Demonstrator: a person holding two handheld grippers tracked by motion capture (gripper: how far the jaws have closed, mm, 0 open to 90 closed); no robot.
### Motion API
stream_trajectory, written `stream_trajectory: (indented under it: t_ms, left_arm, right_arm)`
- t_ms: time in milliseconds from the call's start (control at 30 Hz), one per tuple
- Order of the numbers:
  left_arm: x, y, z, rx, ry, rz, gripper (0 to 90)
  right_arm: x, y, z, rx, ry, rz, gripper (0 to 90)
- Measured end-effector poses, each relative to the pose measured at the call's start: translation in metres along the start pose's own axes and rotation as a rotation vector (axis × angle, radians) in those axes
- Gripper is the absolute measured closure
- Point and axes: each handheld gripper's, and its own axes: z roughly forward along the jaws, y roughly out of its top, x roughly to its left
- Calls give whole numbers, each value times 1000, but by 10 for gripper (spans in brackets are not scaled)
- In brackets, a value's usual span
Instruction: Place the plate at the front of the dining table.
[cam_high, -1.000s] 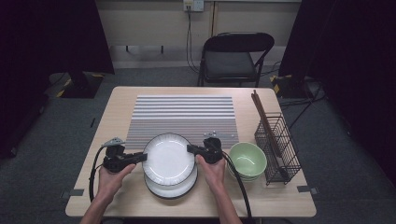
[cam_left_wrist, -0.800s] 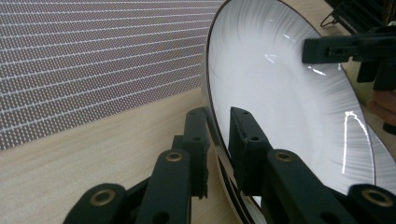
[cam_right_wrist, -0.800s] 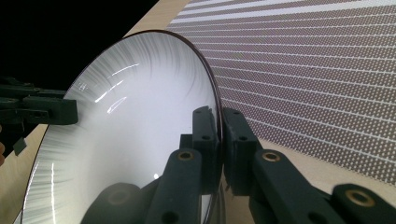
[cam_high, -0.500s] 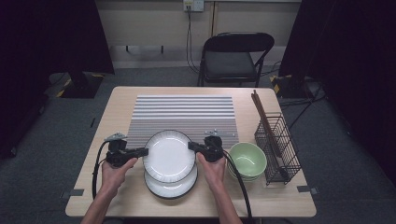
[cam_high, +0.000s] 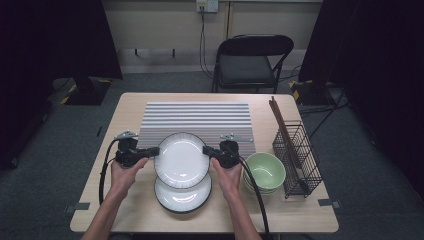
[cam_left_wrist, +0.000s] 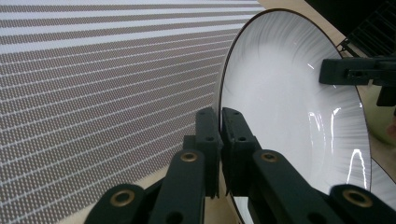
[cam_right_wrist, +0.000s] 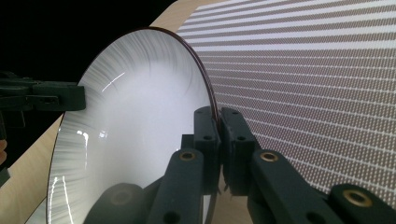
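White plate (cam_high: 181, 159) pinched at opposite rims by left tool (cam_high: 152, 151) and right tool (cam_high: 208, 151), above another plate (cam_high: 182, 196)

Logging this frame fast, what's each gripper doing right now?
Left gripper: shut on the rim of the upper plate.
Right gripper: shut on the same plate's opposite rim.

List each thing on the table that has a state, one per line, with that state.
upper plate: lifted, clamped at opposite rims by both grippers
lower plate: flat on the table, empty
left gripper: shut on the upper plate
right gripper: shut on the upper plate
green bowl: upright, empty
wire basket: upright, holding chopsticks
striped mat: spread flat
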Motion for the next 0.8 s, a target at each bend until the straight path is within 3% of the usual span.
stream_trajectory:
  t_ms: [67,167,267,367,433,800]
  left_arm:
    - [2,4,0,-2,6,1,867]
    - [5,4,2,-13,-13,-33,866]
    - [3,4,3,-11,2,-13,864]
    - [6,3,3,-12,-20,-36,861]
    - [6,3,3,-8,-21,-30,857]
    - [0,-14,-3,0,-11,-59,759]
  right_arm:
    - [0,4,1,-2,-8,-4,860]
    - [-1,7,3,-2,-5,-1,860]
    - [-3,7,5,0,-4,8,860]
    - [-3,7,5,0,-7,10,860]
    - [-4,7,5,0,-4,9,861]
    - [-5,6,7,-1,-8,10,860]
